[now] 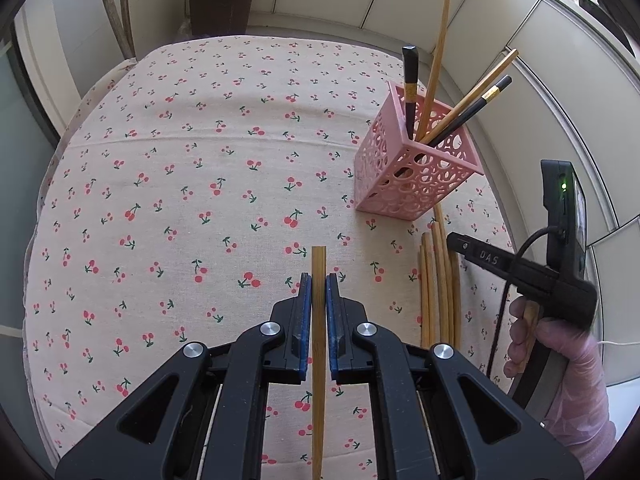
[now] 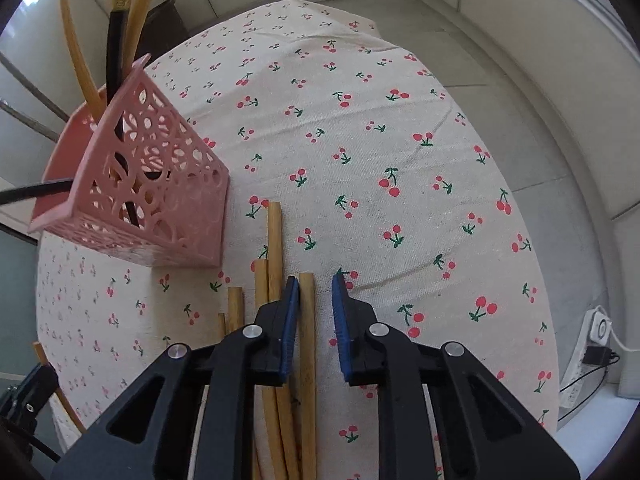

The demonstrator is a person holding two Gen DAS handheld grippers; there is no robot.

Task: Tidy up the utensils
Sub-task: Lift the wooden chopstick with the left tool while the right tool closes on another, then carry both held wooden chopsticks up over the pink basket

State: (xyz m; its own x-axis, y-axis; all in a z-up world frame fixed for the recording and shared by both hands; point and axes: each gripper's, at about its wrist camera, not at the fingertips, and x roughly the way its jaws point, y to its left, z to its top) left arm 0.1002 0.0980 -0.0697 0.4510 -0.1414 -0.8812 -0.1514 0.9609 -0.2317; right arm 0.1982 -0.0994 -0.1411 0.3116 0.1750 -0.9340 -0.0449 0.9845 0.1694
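so the left gripper (image 1: 319, 292) has its blue-padded fingers (image 1: 305, 312) pinching one bamboo chopstick (image 1: 319, 264), which runs straight along the fingers with its blunt end poking out past the tips; the pink holder (image 1: 416, 168) sits ahead and off to the right of those tips, already carrying a few wooden and black chopsticks (image 1: 434, 80) that lean out of its top; my read is the coming move turns on swinging that stick up from lying along the fingers to pointing down into the holder's open mouth, and the left is the one loaded for it; the right gripper (image 2: 315, 300) has its fingers spread, straddling one stick of the loose chopstick pile (image 2: 276, 240) on the cherry-print surface (image 2: 400, 160), not closed on it yet; that pile lies just in front of the holder, long axes running toward it; both grippers are held low and angled down over the surface, the right one nearer the holder, gloved hand (image 1: 560, 352) on its grip.
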